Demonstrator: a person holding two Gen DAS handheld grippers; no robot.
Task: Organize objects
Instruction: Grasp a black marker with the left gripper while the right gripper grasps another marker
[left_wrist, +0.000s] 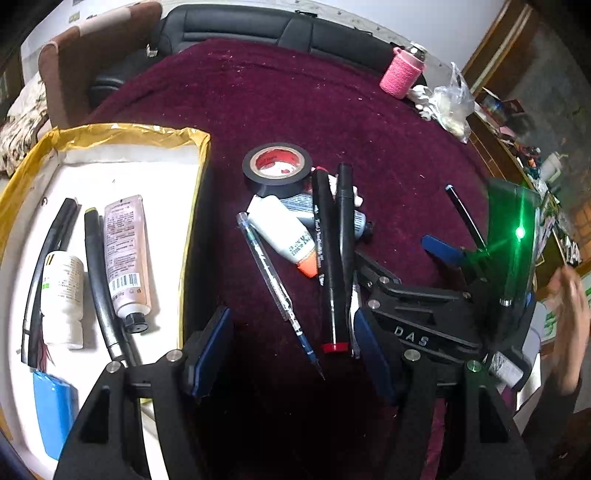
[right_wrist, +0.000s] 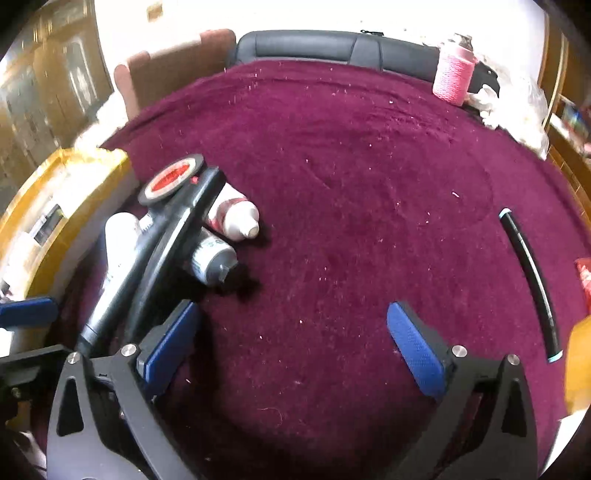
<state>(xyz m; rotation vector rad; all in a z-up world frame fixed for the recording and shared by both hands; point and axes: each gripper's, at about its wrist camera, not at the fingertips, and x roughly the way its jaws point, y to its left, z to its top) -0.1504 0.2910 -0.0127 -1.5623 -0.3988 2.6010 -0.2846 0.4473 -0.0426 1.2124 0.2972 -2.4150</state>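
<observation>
The left gripper hangs wide, empty, over a heap of black markers, tubes and black tape roll beside the gold-edged tray; the right gripper gapes over bare maroon cloth.

From my remote seat I see a maroon cloth spread over the tabletop. Taking that cloth as my landmark: beyond its far edge runs a black padded seat back, and a brown chair stands off its far left corner. At its far right corner a bottle in a pink knitted sleeve stands upright, with a crumpled clear plastic bag just beside it. A wooden door frame rises past the cloth's right edge.
</observation>
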